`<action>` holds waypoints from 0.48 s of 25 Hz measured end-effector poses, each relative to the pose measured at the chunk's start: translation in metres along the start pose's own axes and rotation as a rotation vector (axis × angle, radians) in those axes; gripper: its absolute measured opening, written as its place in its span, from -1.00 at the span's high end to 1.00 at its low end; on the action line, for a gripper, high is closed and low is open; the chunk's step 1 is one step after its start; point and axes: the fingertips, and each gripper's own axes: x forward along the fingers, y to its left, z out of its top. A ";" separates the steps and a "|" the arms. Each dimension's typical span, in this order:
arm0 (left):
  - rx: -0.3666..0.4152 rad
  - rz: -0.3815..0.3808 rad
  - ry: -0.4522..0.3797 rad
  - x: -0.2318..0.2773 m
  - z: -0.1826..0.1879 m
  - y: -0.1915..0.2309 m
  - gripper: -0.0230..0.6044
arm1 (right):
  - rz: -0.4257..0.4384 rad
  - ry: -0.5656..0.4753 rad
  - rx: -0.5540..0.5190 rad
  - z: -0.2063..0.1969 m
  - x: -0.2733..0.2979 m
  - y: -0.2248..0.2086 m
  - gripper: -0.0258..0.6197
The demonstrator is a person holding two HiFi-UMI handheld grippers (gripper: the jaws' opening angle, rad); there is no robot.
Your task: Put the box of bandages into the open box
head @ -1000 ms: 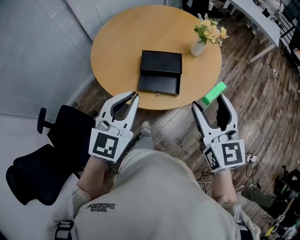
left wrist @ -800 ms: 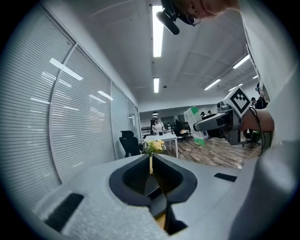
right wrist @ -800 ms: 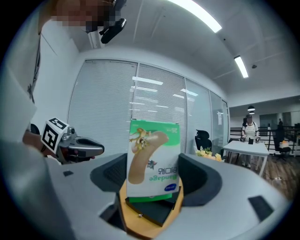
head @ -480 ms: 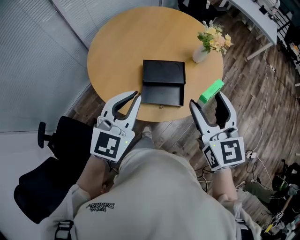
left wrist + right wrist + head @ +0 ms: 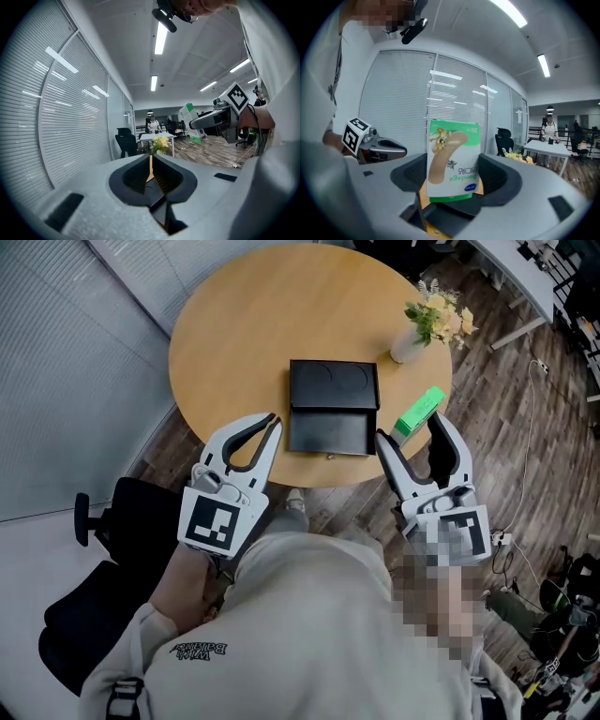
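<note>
Bandage box [image 5: 453,159] stands clamped between the jaws of the right tool [image 5: 410,427], gripped by its lower end so that most of it pokes out past the tips. Left tool [image 5: 269,423] has its jaws together on nothing.

Over the last second both tools have come in toward the bench [image 5: 234,324]. The bandage box hung over the floor, off the rim. Now it overlaps the bench's right edge, just beside the open box [image 5: 332,407] but not yet over it. I judge the carry to be well along. What remains looks like a short move leftward and a lowering into the black interior.

It is slim, green and white, with a plaster strip and a cartoon figure on its face. The lettering reads upside down in the right gripper view. It looks like thin card, probably light and easy to crush.
</note>
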 end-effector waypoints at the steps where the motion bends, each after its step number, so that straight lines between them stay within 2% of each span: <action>1: -0.003 -0.002 0.000 0.001 -0.001 0.002 0.81 | -0.001 0.001 0.000 0.000 0.002 0.001 -0.04; 6: -0.001 -0.017 -0.008 0.003 -0.002 0.002 0.81 | 0.001 0.016 0.000 -0.002 0.003 0.003 -0.04; 12: 0.007 0.026 -0.008 0.000 0.002 0.008 0.81 | 0.019 0.031 0.000 -0.006 0.003 0.004 -0.04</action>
